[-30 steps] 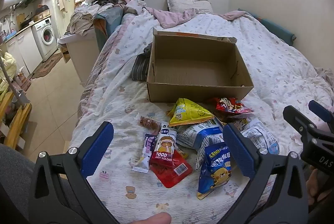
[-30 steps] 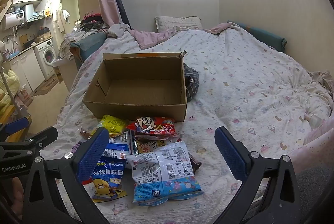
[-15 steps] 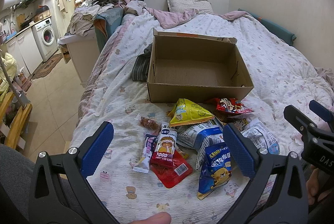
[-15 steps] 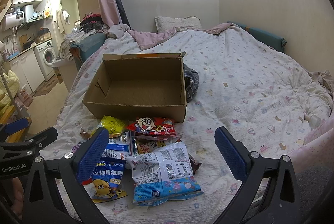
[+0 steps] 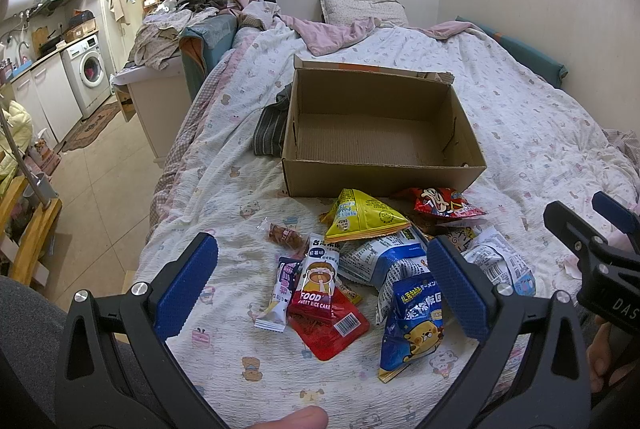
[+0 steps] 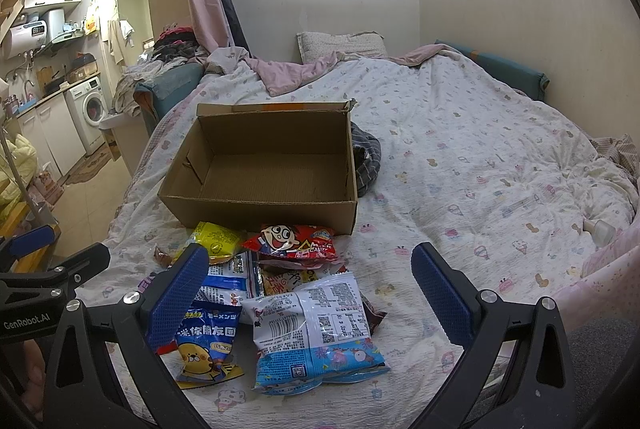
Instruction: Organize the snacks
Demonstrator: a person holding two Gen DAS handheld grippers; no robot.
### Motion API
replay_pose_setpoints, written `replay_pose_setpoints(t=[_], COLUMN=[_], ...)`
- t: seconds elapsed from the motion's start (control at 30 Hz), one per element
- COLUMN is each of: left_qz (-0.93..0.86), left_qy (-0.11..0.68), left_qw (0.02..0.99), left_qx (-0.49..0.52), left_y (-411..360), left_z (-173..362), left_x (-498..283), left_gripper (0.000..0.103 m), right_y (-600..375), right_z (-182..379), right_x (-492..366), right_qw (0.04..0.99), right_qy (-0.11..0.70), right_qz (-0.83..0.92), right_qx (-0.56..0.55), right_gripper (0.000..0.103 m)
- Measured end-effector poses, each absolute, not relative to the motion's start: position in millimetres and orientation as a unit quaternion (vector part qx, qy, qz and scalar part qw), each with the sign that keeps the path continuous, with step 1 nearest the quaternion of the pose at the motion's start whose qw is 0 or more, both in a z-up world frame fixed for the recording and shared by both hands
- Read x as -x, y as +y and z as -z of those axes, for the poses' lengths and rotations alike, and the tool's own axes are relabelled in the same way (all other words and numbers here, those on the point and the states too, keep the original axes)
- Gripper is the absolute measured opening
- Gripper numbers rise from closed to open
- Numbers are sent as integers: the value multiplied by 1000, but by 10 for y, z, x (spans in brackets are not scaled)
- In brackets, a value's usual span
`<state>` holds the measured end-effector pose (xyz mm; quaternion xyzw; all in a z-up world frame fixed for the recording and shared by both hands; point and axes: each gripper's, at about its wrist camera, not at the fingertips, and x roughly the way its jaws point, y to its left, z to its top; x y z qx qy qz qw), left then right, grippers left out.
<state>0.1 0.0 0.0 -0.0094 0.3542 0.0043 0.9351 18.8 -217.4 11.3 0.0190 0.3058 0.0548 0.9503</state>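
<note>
Blue-padded, the left tool [image 5: 320, 281] and right tool [image 6: 310, 291] both hang with fingers wide apart and grip nothing, poised over the snack packets [image 6: 316, 325] heaped on the bed [image 6: 480, 165], probably to choose one. Just beyond the heap, the cardboard box [image 5: 380, 173] sits empty, open-topped for loading; a dark folded cloth [image 5: 270, 129] lies against it, obstructing nothing.

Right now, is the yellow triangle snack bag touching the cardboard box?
Cannot tell. In the left wrist view the yellow triangle bag reaches the foot of the cardboard box; no clear gap or contact shows. The right wrist view settles nothing.
</note>
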Motion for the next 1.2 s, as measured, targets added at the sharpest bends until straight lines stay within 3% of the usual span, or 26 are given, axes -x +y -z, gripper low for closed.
replay_pose_setpoints(t=[1.2], left_qz=[-4], left_qy=[354], left_qw=[935], left_qx=[9], left_y=[0], left_z=[0], left_x=[0], left_gripper=[103], right_y=[-2175], right_z=[-109], right_x=[-188], right_qw=[950], right_qy=[307], right_qz=[-56], right_qx=[-20], right_gripper=[103])
